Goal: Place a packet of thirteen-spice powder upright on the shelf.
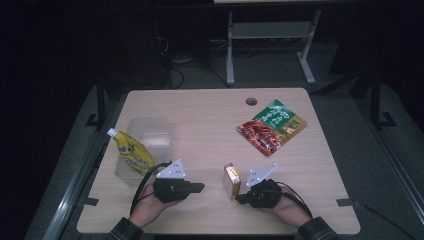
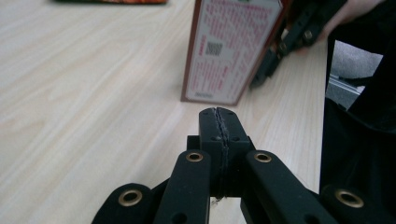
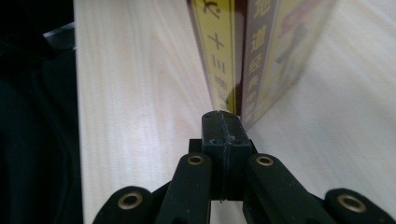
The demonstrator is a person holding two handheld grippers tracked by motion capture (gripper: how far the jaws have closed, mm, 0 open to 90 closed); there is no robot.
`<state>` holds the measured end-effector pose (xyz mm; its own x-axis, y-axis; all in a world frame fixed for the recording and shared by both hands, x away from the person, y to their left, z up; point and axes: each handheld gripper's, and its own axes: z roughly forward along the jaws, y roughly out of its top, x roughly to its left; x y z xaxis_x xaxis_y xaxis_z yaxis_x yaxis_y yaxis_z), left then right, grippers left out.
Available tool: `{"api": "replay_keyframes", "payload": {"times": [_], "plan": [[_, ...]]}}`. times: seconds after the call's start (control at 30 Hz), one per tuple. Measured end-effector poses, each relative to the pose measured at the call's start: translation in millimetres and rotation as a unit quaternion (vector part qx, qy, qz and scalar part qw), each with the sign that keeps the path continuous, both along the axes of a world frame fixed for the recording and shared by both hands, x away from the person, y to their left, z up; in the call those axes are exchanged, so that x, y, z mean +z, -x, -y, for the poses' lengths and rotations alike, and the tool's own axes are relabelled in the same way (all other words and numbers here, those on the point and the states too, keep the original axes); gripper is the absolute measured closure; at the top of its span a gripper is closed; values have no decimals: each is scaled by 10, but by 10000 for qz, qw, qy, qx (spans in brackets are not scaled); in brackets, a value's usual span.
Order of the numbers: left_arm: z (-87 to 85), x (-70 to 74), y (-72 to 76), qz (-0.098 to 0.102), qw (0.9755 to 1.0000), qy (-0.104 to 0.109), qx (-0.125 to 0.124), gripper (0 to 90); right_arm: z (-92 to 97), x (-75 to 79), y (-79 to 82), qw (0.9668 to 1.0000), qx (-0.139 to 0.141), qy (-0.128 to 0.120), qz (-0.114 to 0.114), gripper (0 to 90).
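Altogether: one box, one clear tub, two pouches.

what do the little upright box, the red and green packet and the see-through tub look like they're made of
Box: apparently thin printed cardboard with a slight sheen; flat panels, sharp folded edges, standing on end.
Red and green packet: likely glossy plastic film; it lies flat, with bright printing.
Tub: probably clear, slightly frosted rigid plastic; the table shows through its walls.
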<state>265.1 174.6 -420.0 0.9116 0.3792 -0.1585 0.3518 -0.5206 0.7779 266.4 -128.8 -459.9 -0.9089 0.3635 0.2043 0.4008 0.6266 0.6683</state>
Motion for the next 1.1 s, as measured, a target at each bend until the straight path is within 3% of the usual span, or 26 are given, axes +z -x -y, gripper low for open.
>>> {"api": "replay_keyframes", "payload": {"times": [0.27, 0.4, 0.5, 0.67, 0.77, 0.93, 1.1], "plan": [[-43, -108, 57, -297, 9993, -211, -68, 890, 51, 14, -128, 9993, -288, 86, 226, 898], [-63, -172, 81, -397, 9985, -354, -107, 843, 78, 11, -217, 9979, -504, 173, 379, 898], [-76, -220, 94, -479, 9975, -510, -140, 780, 122, 22, -235, 9974, -611, 114, 362, 884], [-73, -291, 122, -539, 9963, -651, -163, 553, 247, 120, -190, 9964, -787, -103, 313, 648], [-79, -322, 133, -508, 9961, -694, -203, 471, 310, 207, -118, 9951, -897, -341, 255, 560], [-66, -334, 133, -470, 9968, -616, -198, 417, 272, 413, -26, 9913, -1024, -716, 409, 460], [-64, -322, 128, -369, 9971, -609, -257, 395, 76, 482, -61, 9892, -1026, -858, 600, 413]]}}
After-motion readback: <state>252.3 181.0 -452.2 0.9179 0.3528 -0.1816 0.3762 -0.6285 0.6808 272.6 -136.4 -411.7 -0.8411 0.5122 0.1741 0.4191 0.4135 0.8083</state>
